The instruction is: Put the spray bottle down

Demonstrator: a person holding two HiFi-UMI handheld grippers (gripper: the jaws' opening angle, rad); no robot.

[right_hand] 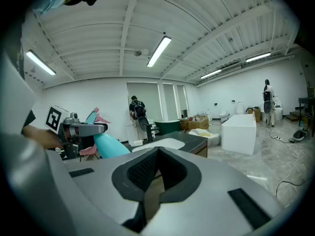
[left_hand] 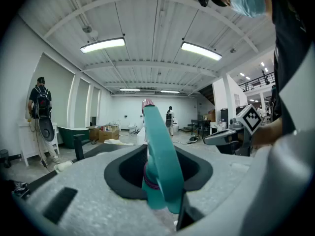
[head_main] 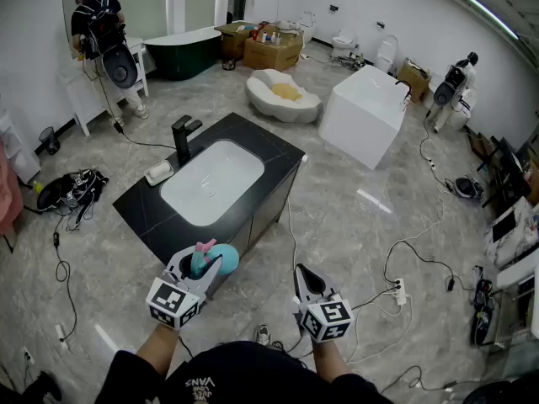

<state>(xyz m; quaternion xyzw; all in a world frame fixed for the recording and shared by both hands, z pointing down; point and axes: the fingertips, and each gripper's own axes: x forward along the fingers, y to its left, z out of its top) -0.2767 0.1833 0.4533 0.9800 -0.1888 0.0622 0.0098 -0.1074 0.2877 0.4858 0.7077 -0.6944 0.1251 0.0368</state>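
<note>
Head view first: what is the left gripper [head_main: 195, 268] doing? — Desk

It is pinching a spray bottle [head_main: 222, 257], teal with a pink trigger, and holding it in the air by the near corner of the black bench [head_main: 278, 154]. The bottle is hanging clear of the bench top. — Field

And the left gripper view? — Desk

The bottle's teal neck is standing right between the jaws, which are pressing on it from both sides. Its pink tip is pointing up toward the ceiling lights [left_hand: 199, 50]. — Field

What is the right gripper [head_main: 303, 274] doing? — Desk

It is hovering just right of the left one, apart from the bottle, with its jaws pressed together and nothing between them. In the right gripper view the bottle is showing at the left, its body slanting. — Field

What is sitting on the bench? — Desk

A white sink [head_main: 210, 182] is filling most of the top, with a black tap [head_main: 183, 137] standing at its far-left edge. A person [head_main: 97, 19] is standing well back at the far left, across the grey floor [head_main: 354, 225]. — Field
</note>
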